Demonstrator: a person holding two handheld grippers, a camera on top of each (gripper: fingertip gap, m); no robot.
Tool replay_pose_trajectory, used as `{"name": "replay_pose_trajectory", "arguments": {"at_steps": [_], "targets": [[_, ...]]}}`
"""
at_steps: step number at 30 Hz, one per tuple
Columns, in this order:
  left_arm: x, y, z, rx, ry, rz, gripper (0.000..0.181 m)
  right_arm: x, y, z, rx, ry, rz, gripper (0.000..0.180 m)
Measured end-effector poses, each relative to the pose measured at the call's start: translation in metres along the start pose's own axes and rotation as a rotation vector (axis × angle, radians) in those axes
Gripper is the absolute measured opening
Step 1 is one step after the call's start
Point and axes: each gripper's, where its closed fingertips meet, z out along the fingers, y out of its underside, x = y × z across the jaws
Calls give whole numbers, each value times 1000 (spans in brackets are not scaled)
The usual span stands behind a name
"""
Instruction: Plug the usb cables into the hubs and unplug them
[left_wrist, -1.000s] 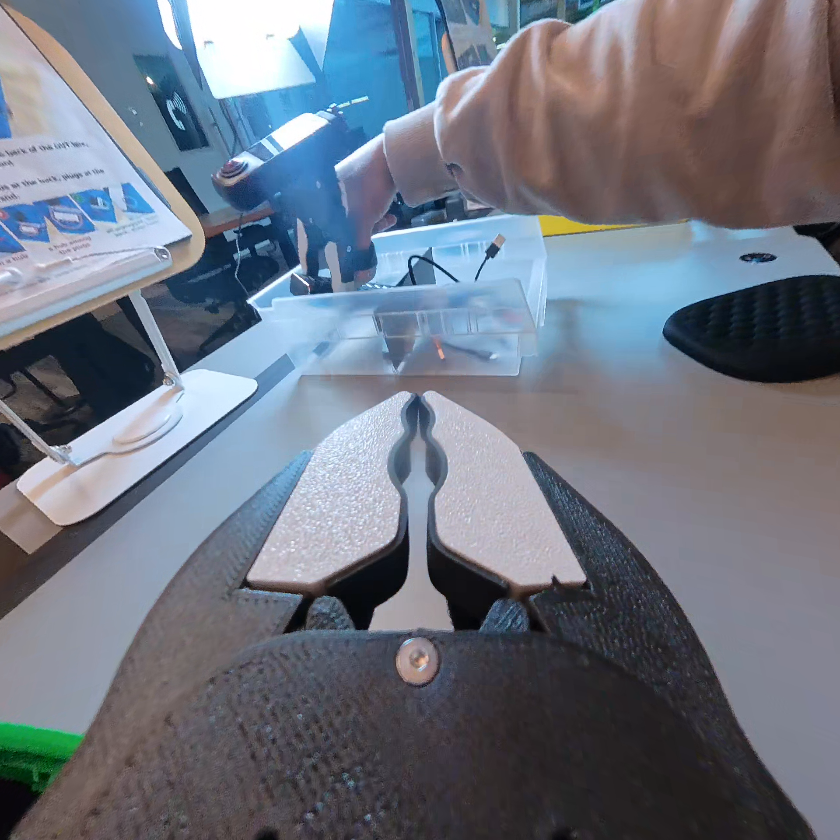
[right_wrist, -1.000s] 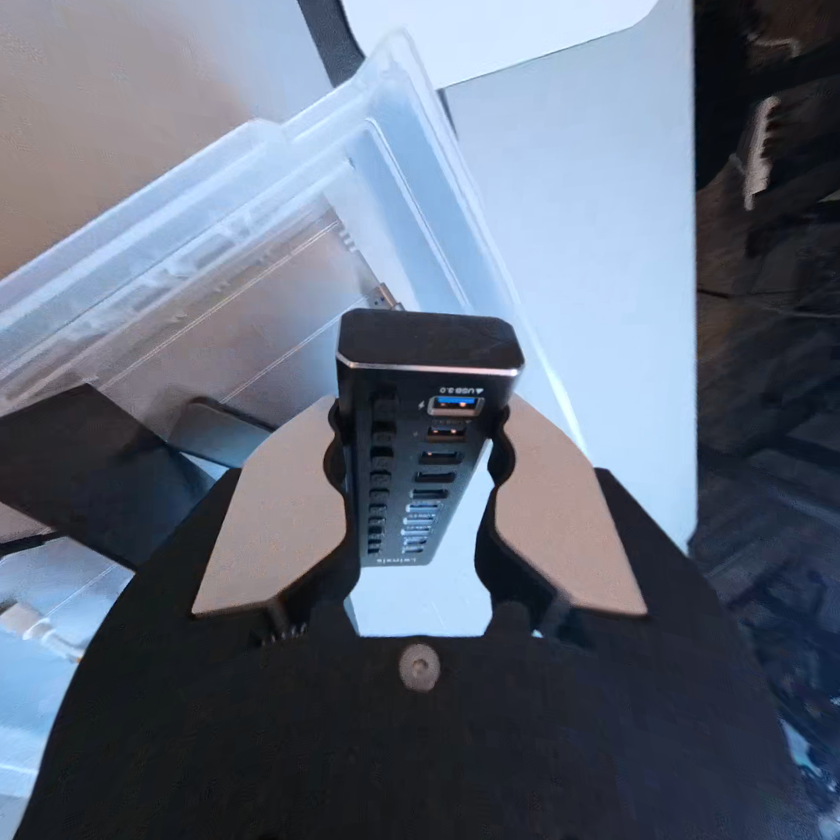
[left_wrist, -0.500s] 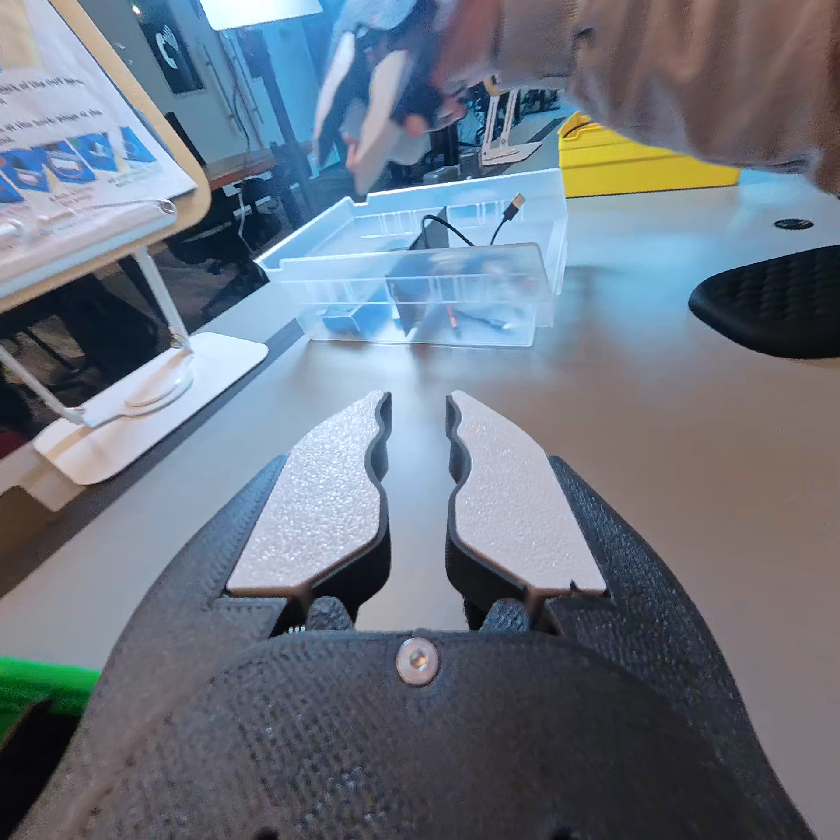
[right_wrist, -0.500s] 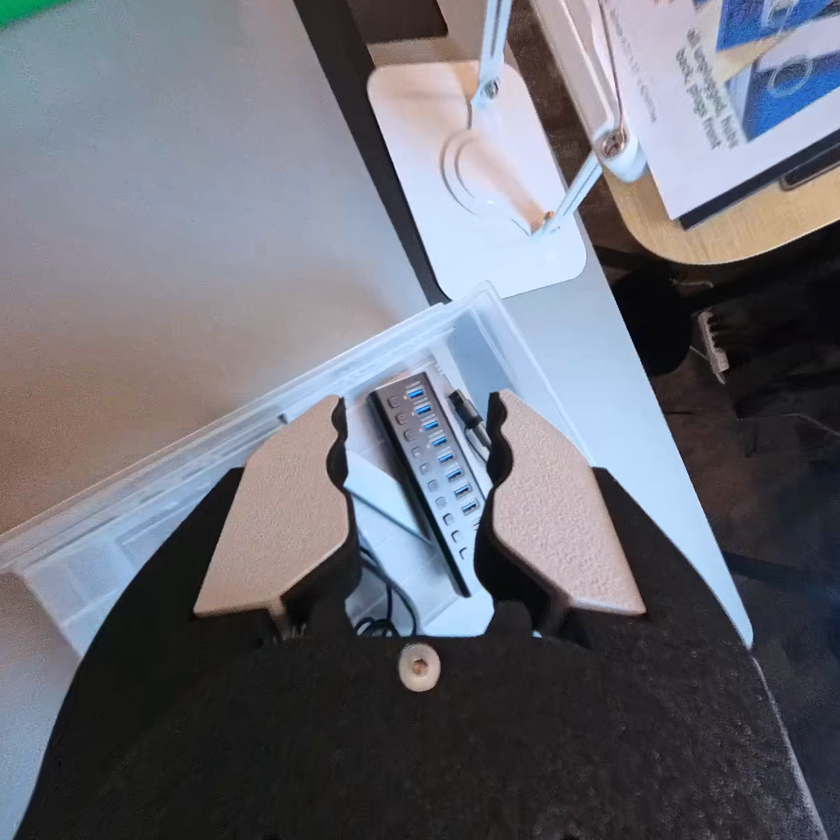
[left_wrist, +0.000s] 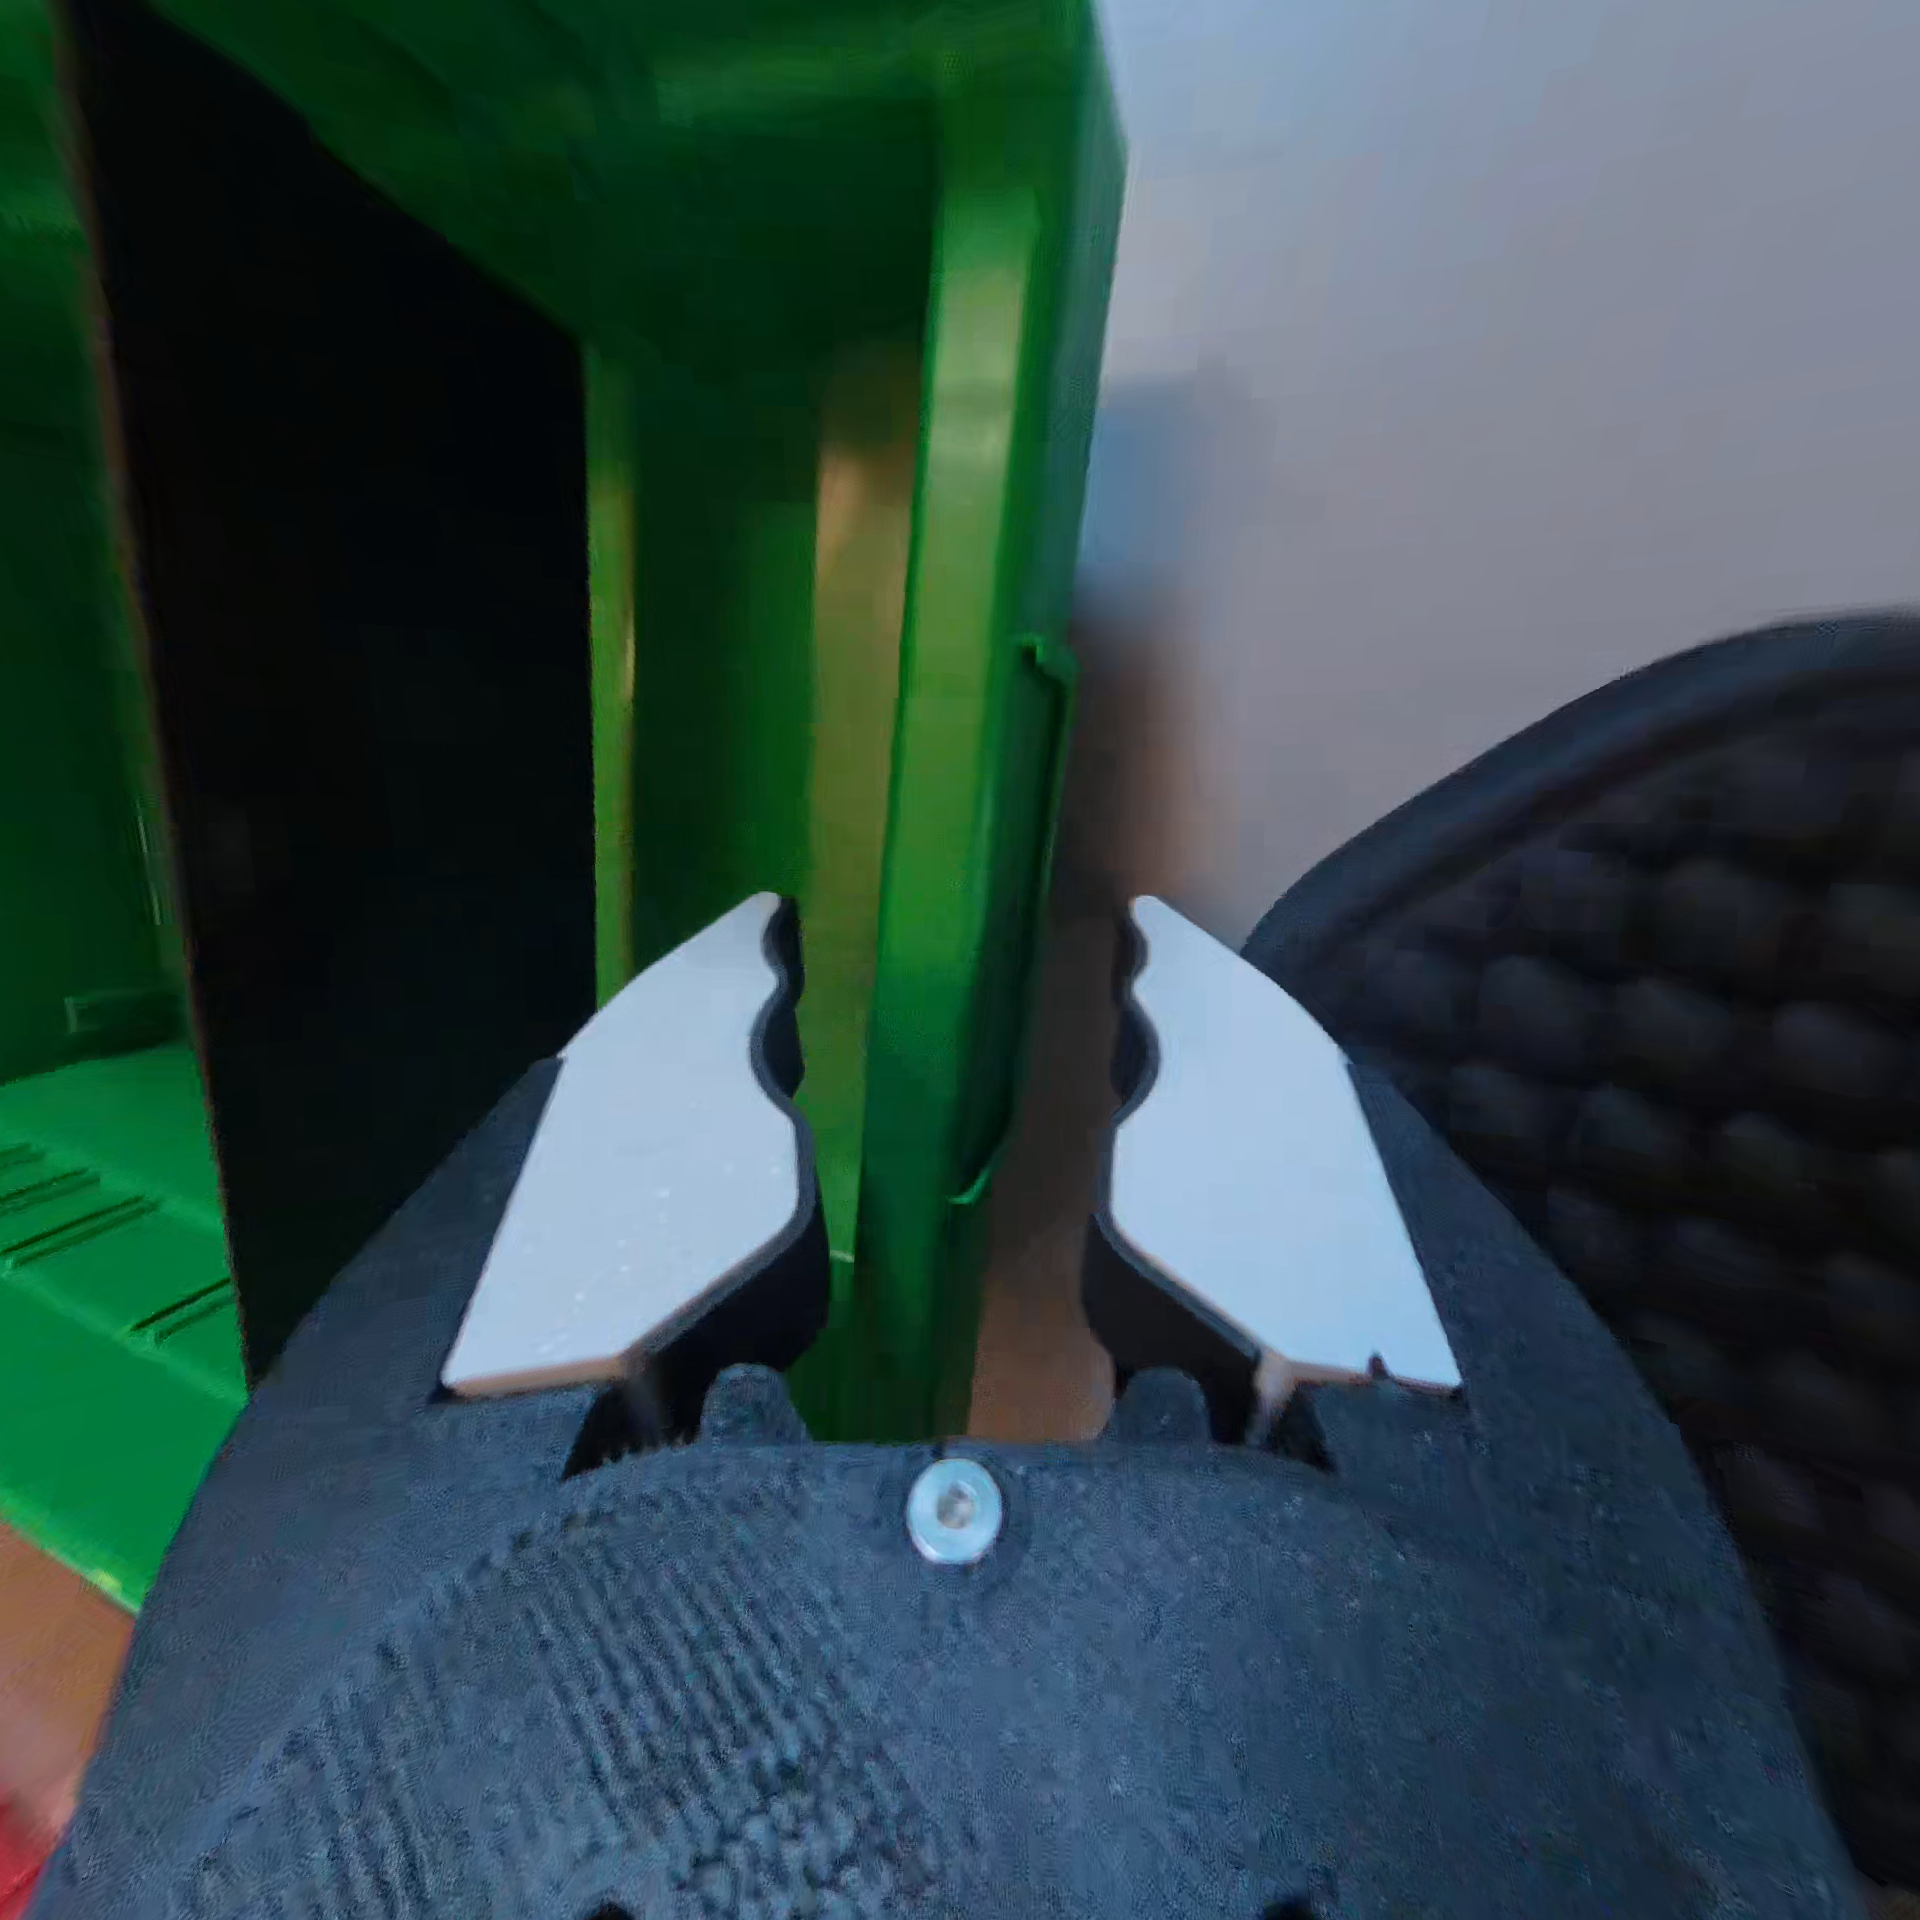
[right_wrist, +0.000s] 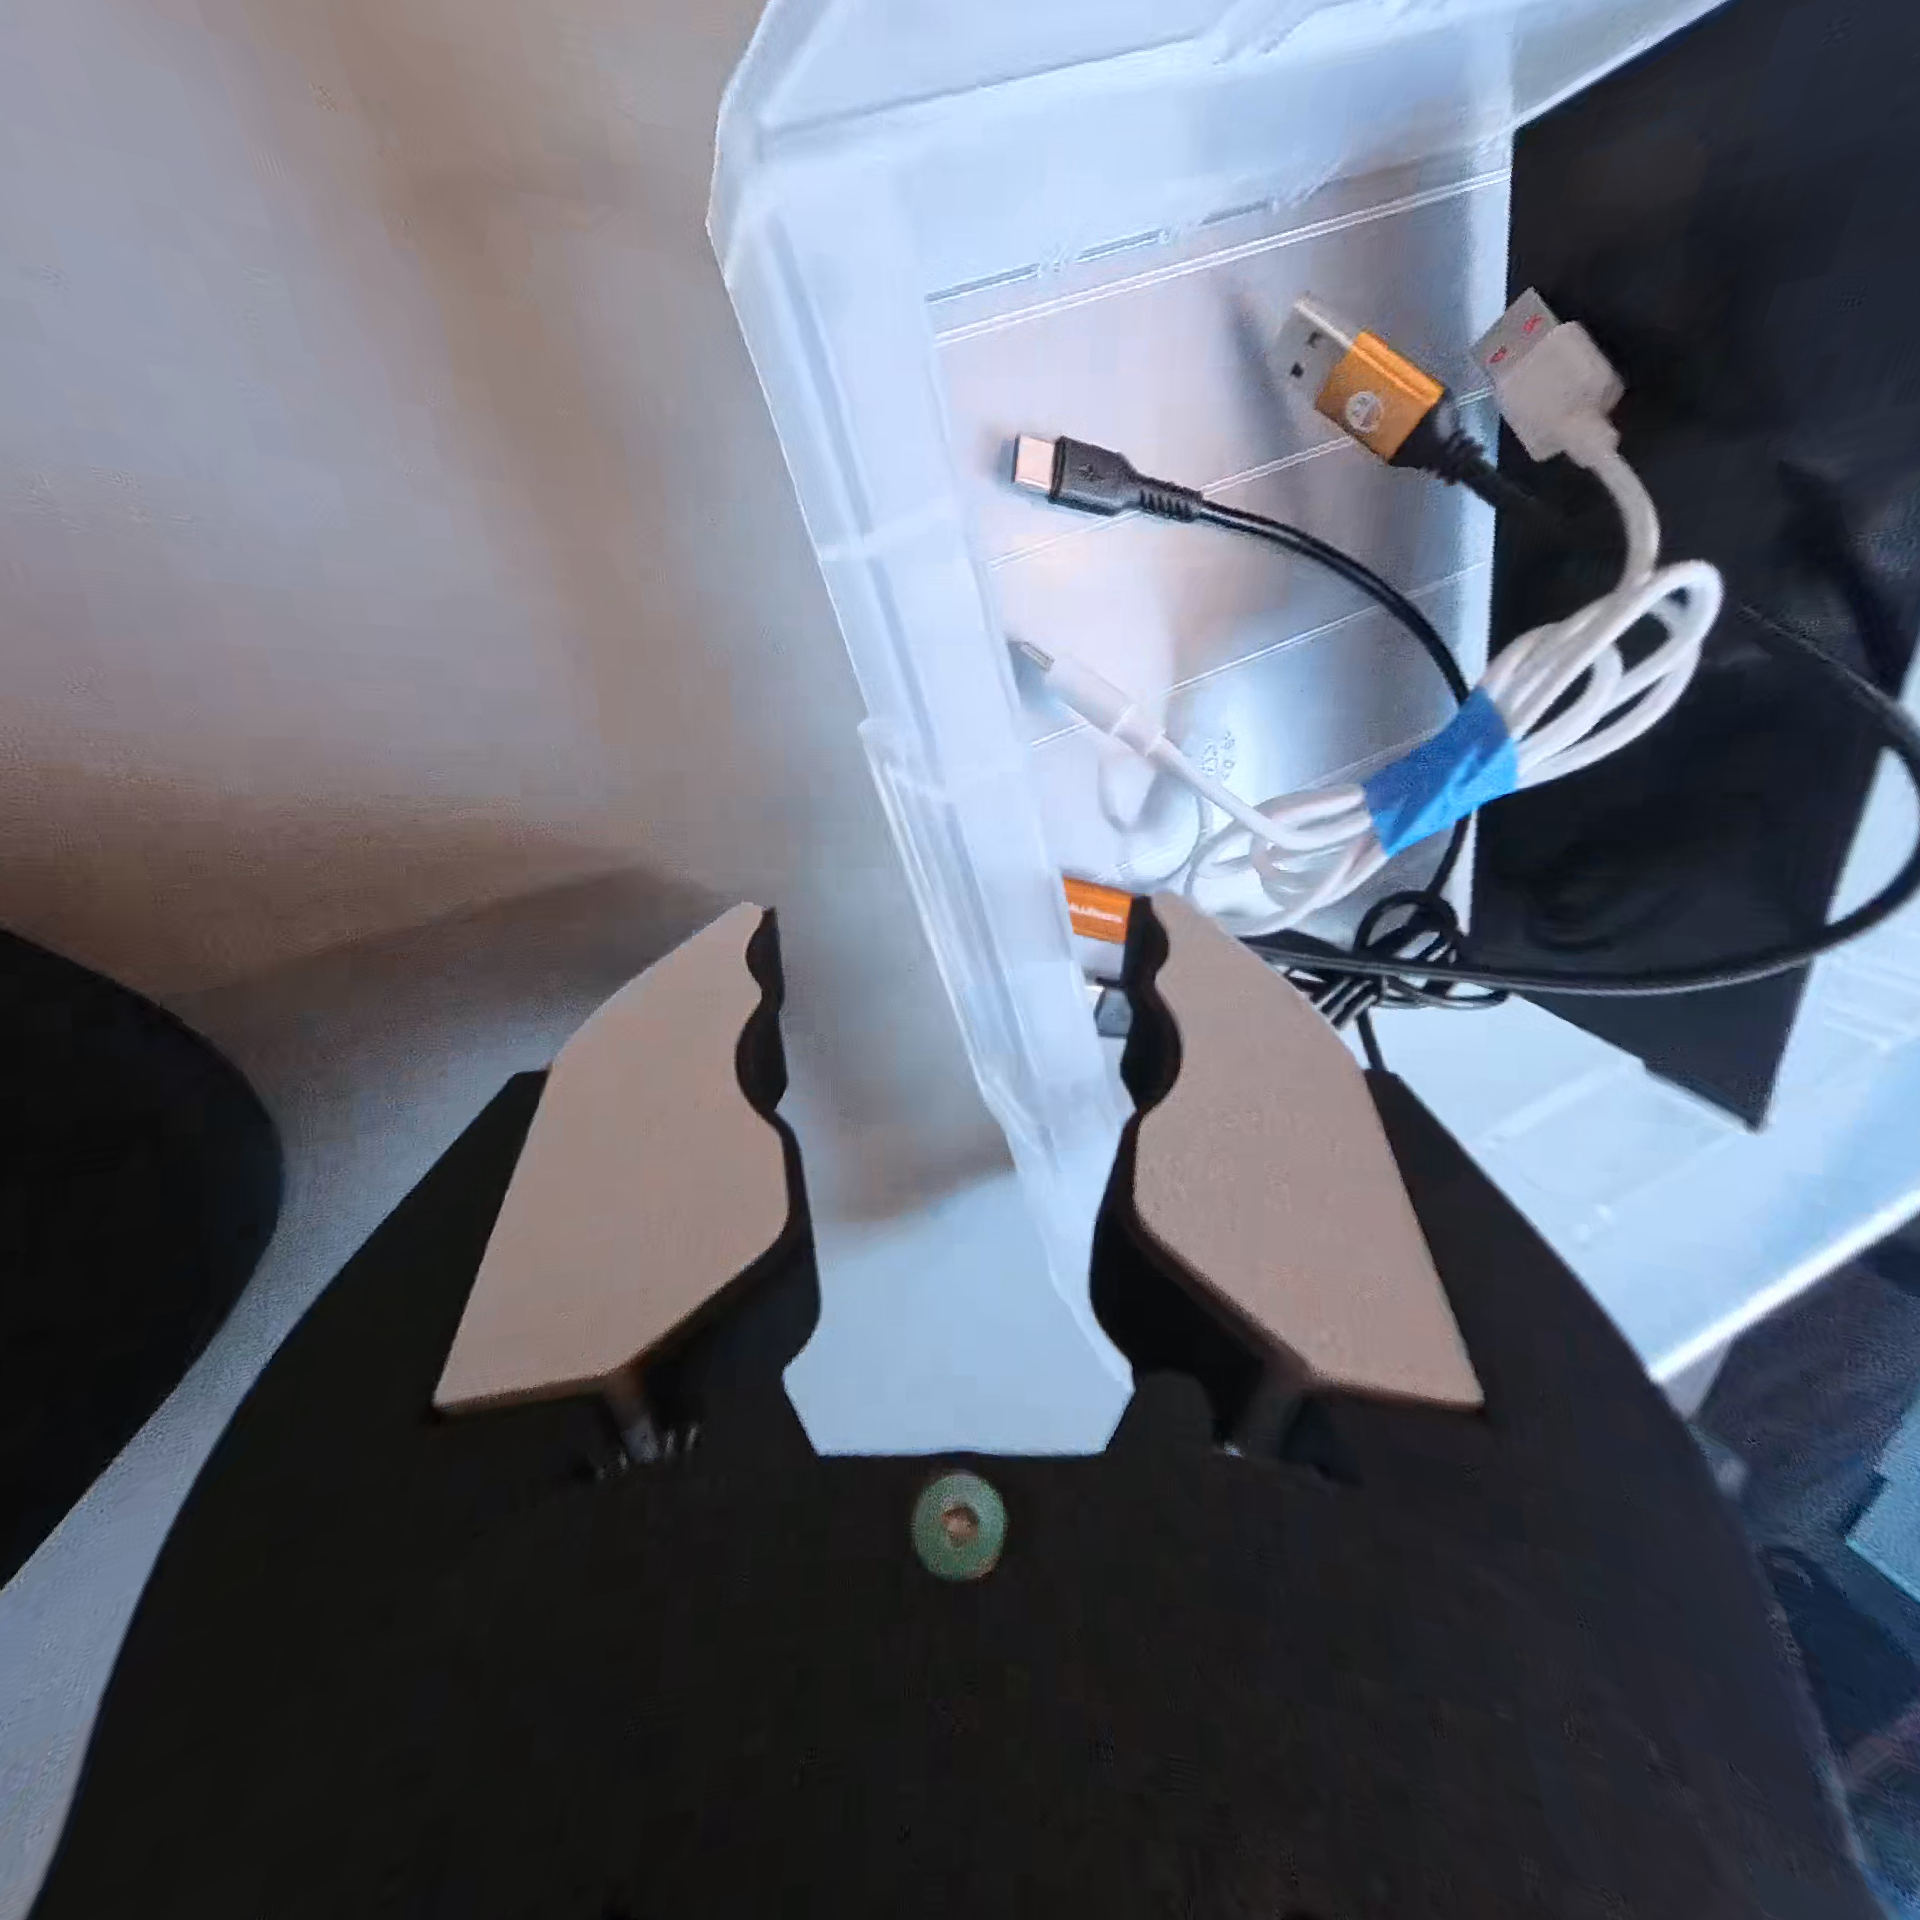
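My right gripper (right_wrist: 951, 920) is open and empty, over the near wall of a clear plastic bin (right_wrist: 831, 436). In the bin lie a black cable with an orange USB plug (right_wrist: 1377, 390), a black cable with a small plug (right_wrist: 1091, 480), and a coiled white cable (right_wrist: 1600, 665) bound with blue tape. No hub shows in the right wrist view. My left gripper (left_wrist: 961, 914) is open and empty, with its fingers to either side of the rim of a green plastic crate (left_wrist: 966, 727).
A black textured pad (left_wrist: 1662, 1091) lies to the right of the left gripper; a black pad also shows at the left edge of the right wrist view (right_wrist: 104, 1195). The grey table (right_wrist: 364, 468) runs left of the bin. A black sheet (right_wrist: 1714, 727) lies in the bin. About 50 cm separates my left fingertips from my right.
My right gripper let go of the black hub in the bin and swung to the bin's cable end. My left gripper opened wide and turned from the table toward the green crate.
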Motion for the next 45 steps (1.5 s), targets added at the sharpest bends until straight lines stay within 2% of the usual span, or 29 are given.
{"name": "replay_pose_trajectory", "arguments": {"at_steps": [1, 3, 5, 11, 17, 19, 22, 25, 27, 30, 32, 34, 35, 36, 37, 38, 42, 45], "targets": [[-3, 6, 6, -40, -20, 26, 33, 6, -1, 10, -18, 32, -23, 62], [-6, 2, 11, -45, -26, 73, 31, 13, -2, 25, -60, 25, -72, 45], [-6, -8, 14, -51, -45, 133, 30, 9, -18, 28, -22, -4, -151, 30], [23, -66, 25, 33, -41, 302, 30, -18, -69, 23, 0, 77, -316, 31], [54, -147, 35, 207, -63, 502, 34, -59, -103, 3, 71, 209, -320, 35], [61, -172, 21, 324, -43, 442, 33, -79, -120, -25, 228, 209, -220, 37], [77, -201, -18, 552, 28, 266, 32, -91, -125, -89, 539, 182, 76, 38], [96, -223, -43, 729, 115, 17, 32, -63, -78, -130, 726, 331, 422, 39], [107, -234, -44, 783, 167, -145, 32, -47, -37, -134, 801, 407, 670, 40], [121, -251, -25, 799, 210, -339, 38, -43, -7, -114, 846, 361, 918, 47], [129, -266, -14, 811, 252, -443, 46, -41, -4, -90, 815, 319, 971, 52], [123, -278, -3, 815, 206, -521, 58, -40, -14, -70, 782, 237, 994, 55], [120, -284, 1, 825, 175, -544, 56, -37, -18, -63, 768, 222, 1000, 51], [117, -289, 4, 833, 148, -560, 52, -31, -18, -56, 738, 241, 992, 38], [112, -292, 8, 834, 102, -568, 46, -23, -12, -52, 691, 321, 984, 23], [107, -295, 11, 834, 57, -568, 44, -17, -8, -51, 653, 389, 948, 18], [100, -296, 10, 813, -60, -542, 28, -30, -10, -59, 581, 515, 816, 14], [108, -296, -5, 833, -103, -475, 25, -51, -11, -75, 585, 577, 799, 13]]}}
